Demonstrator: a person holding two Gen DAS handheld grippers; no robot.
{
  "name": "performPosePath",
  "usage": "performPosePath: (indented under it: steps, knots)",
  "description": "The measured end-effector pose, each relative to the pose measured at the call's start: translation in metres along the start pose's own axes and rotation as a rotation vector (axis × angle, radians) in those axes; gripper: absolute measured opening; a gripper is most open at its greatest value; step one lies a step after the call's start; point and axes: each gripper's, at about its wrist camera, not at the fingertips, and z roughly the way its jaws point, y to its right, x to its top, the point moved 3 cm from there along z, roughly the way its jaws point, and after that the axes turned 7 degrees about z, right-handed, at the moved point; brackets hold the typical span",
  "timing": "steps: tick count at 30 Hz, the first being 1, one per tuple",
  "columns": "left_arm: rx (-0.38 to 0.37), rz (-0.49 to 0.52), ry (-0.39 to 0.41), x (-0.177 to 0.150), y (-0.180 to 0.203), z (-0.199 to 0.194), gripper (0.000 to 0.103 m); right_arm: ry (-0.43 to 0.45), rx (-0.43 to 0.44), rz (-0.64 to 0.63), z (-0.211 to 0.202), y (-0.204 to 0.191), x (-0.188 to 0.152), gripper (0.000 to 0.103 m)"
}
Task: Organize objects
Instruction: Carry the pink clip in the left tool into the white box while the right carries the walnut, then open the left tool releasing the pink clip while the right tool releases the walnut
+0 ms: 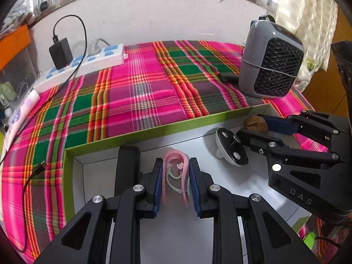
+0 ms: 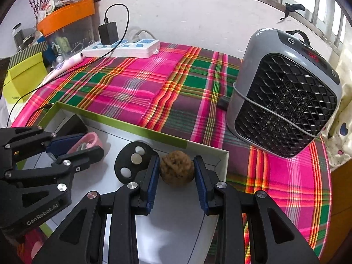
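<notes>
A shallow box with a green rim (image 1: 154,129) and white floor lies on the plaid cloth; it also shows in the right wrist view (image 2: 123,125). My left gripper (image 1: 175,165) is shut on a pink clip-like piece (image 1: 176,171) inside the box; the piece also shows in the right wrist view (image 2: 88,142). My right gripper (image 2: 176,165) has its pads on either side of a brown walnut (image 2: 177,169) that rests on the box floor, with small gaps. A black and white disc (image 1: 231,148) lies between the grippers, seen also in the right wrist view (image 2: 133,161).
A grey fan heater (image 2: 283,92) stands at the right on the cloth. A white power strip (image 2: 123,48) with a black adapter lies at the back. A black block (image 1: 127,167) sits in the box's left end. A yellow-green box (image 2: 24,77) and clutter stand at far left.
</notes>
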Motion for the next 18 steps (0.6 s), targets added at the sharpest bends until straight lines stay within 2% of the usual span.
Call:
performPosePath:
  steps: [15, 18]
  knots:
    - [0.005, 0.003, -0.003, 0.0022, 0.0014, 0.0007, 0.022, -0.012, -0.004, -0.014, 0.0015, -0.0031, -0.0009, 0.033]
    - [0.000, 0.002, -0.002, 0.0024, 0.0021, 0.0006, 0.027, -0.008, -0.002, -0.010, 0.0014, -0.0026, -0.0009, 0.033]
